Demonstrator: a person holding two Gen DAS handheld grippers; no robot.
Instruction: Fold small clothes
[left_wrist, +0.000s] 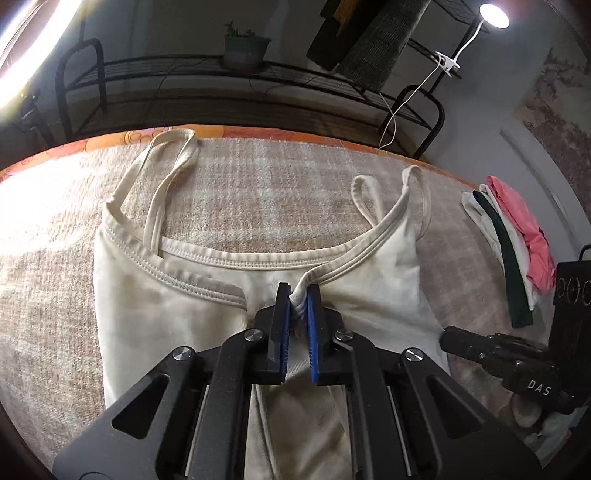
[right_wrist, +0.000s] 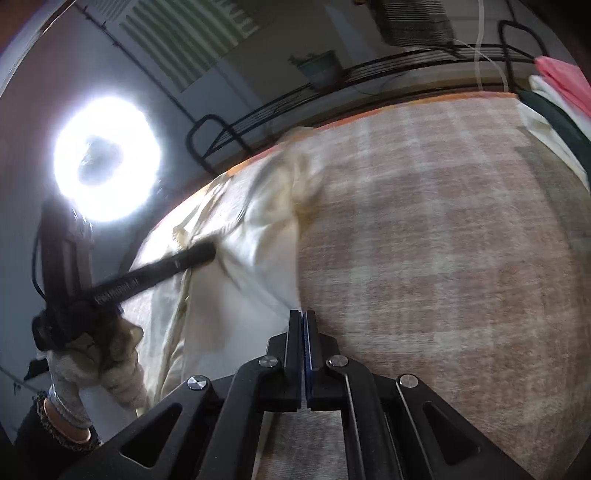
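A cream camisole top lies on the beige woven cloth, straps toward the far edge. My left gripper is shut on the top's neckline trim, bunched between the blue pads. In the right wrist view the same top lies at the left, with the left gripper pinching it. My right gripper is shut at the top's right side edge; whether cloth is between the pads I cannot tell. It also shows at the right of the left wrist view, touching the top's side.
A pile of folded clothes, white, dark green and pink, lies at the right of the table, also seen in the right wrist view. A black wire rack with a plant pot stands behind. A ring light glares at left.
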